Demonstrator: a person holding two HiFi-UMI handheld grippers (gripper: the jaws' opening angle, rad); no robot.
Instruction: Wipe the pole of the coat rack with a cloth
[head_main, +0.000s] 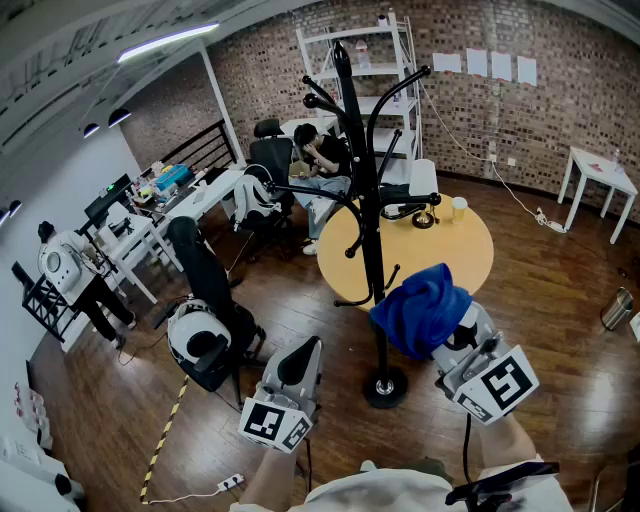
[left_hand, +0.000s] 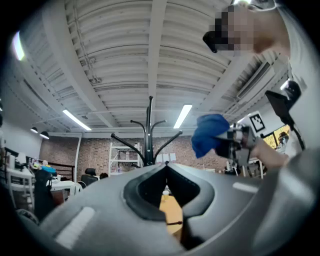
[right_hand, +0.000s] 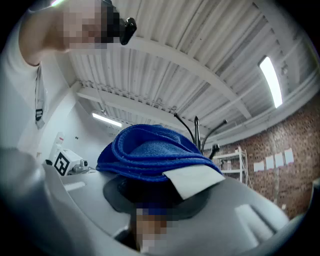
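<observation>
Where the person's arms come in at the bottom of the head view, each one holds a gripper tilted up and forward. The left gripper (head_main: 299, 360) is low and left of the coat rack (head_main: 352, 150). In its own view its jaws are pressed together at the tips, with nothing between them. The right gripper (head_main: 455, 345) pinches a blue cloth (head_main: 425, 305). The cloth is bunched over the jaws and hides them in the head view. The right gripper view shows the folds of the cloth (right_hand: 150, 155) and a white tag (right_hand: 192, 180) sticking out of the closed jaws.

From the head view the cloth seems to be right against the low part of the pole (head_main: 365, 190). The left gripper view shows more: the cloth (left_hand: 210, 132) is off to the right of the pole (left_hand: 150, 130), with a gap between them.

Behind the rack stands a round yellow table (head_main: 455, 260). Further back are a white shelf (head_main: 405, 70) and a brick wall (head_main: 560, 120).
</observation>
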